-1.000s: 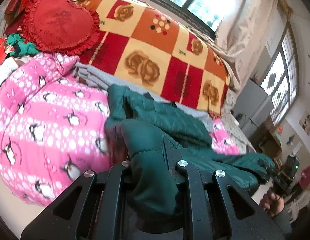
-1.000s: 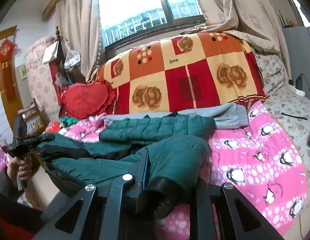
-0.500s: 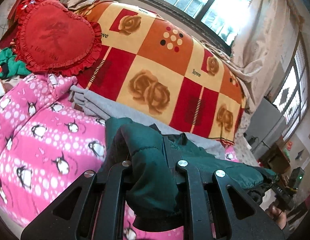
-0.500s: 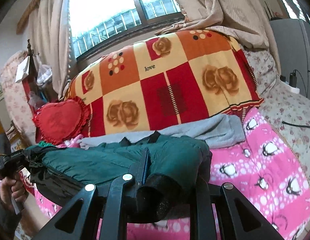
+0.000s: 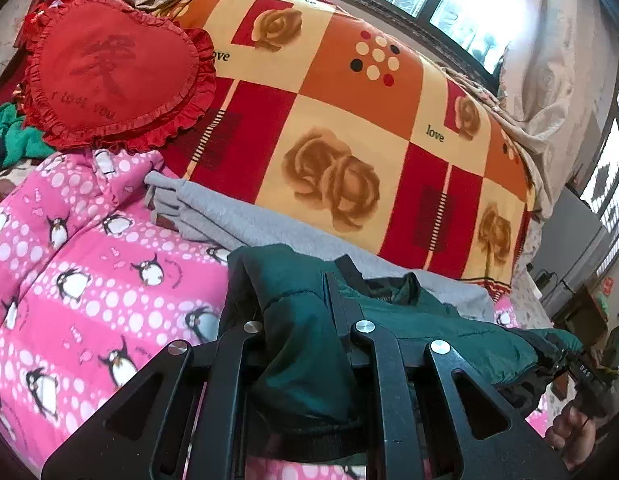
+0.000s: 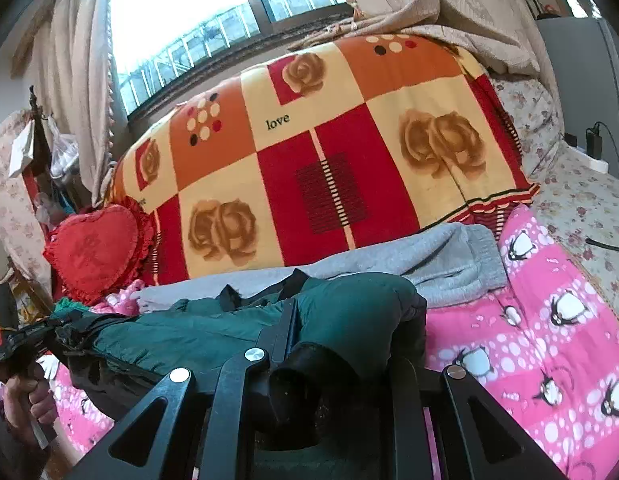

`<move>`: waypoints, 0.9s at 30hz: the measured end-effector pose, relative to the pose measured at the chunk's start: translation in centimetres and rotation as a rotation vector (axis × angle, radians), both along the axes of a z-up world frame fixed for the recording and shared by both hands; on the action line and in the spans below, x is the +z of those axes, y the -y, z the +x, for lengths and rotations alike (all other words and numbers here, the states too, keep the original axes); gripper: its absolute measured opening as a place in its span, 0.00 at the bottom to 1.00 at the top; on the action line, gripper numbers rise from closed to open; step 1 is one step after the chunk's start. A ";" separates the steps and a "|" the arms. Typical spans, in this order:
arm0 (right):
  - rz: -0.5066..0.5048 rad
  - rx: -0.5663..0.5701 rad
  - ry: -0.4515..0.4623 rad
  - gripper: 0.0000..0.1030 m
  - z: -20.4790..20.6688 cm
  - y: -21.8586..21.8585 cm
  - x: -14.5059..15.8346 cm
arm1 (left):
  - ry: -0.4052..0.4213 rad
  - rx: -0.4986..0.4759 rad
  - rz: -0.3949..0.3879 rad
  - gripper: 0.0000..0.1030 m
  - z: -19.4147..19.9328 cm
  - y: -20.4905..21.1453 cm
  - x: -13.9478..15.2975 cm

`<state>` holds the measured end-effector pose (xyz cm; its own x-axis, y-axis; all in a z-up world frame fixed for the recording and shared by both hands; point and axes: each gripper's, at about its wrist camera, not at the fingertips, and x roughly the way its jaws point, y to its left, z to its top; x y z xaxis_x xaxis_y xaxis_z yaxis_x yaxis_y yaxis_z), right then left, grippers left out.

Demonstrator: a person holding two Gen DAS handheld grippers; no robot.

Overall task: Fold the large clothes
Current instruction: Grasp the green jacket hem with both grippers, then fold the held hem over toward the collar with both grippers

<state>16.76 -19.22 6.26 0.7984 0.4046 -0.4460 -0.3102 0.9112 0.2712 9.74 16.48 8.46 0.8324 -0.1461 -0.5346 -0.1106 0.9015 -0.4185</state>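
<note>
- Dark green padded jacket (image 5: 421, 316) stretched between both grippers, above the pink penguin quilt (image 5: 89, 280).
- Left gripper (image 5: 301, 320) clenched on one jacket end, fabric bunched between its fingers.
- Right gripper (image 6: 341, 328) clenched on the other end, cuff hanging at 6 o'clock.
- Grey garment (image 6: 441, 264) at 12 o'clock behind jacket; red heart cushion (image 5: 109, 68) at 10 o'clock.

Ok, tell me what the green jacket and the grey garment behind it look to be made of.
Green jacket: likely smooth synthetic shell over padding; stitched quilt lines, puffy sleeves, faint sheen.
Grey garment: probably cotton-blend jersey or fleece; matte, heathered, softly creased, with a gathered ribbed band at one end.
</note>
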 end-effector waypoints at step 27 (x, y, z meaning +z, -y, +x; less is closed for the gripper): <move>0.008 -0.009 -0.284 0.22 16.7 -3.0 -11.3 | -0.219 0.036 0.167 0.16 14.3 1.9 -11.4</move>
<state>33.46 -16.25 -5.00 0.6454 0.4024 -0.6492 -0.2125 0.9110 0.3534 24.06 14.62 -2.89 0.6972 -0.0132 -0.7167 -0.2156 0.9497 -0.2272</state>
